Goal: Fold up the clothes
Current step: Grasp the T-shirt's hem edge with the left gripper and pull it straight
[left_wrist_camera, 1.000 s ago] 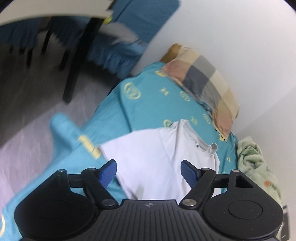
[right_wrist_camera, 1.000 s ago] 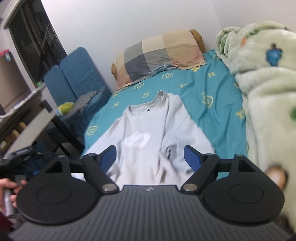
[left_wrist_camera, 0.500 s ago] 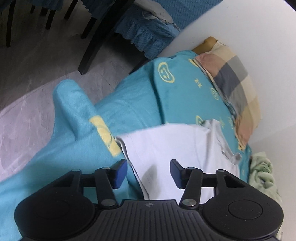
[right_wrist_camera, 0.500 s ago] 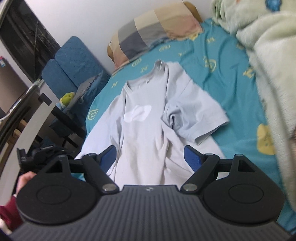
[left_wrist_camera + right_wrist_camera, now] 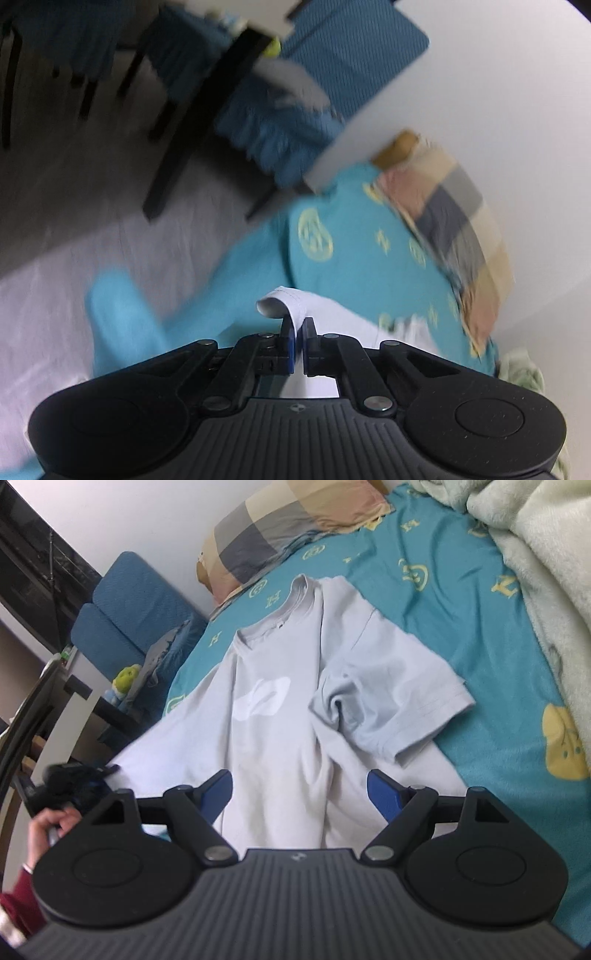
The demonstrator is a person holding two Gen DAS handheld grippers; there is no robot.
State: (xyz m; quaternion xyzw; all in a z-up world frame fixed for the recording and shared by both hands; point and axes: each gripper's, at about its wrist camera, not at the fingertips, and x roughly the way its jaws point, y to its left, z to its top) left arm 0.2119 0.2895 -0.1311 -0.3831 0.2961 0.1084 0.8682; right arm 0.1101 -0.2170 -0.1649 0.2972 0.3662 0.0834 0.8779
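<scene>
We hold our left gripper point(image 5: 298, 325) at the left edge of the bed. Its jaws are pinched tight on the hem of the white T-shirt point(image 5: 291, 686), and the cloth curls up between them. The T-shirt lies flat on the teal bedsheet point(image 5: 461, 602), neck toward the far checkered pillow point(image 5: 288, 528). Our right gripper point(image 5: 299, 786) hangs over the near end of the T-shirt, jaws wide, holding nothing. A fluffy blanket point(image 5: 535, 572) sits on the right.

One shirt, two grippers, one pillow on the bed

There is one white T-shirt point(image 5: 280, 716), one checked pillow point(image 5: 291, 528), one fleece blanket point(image 5: 535, 554), one blue chair point(image 5: 129, 616), two grippers: left gripper point(image 5: 298, 345), right gripper point(image 5: 299, 790), and one hand point(image 5: 48, 827).
</scene>
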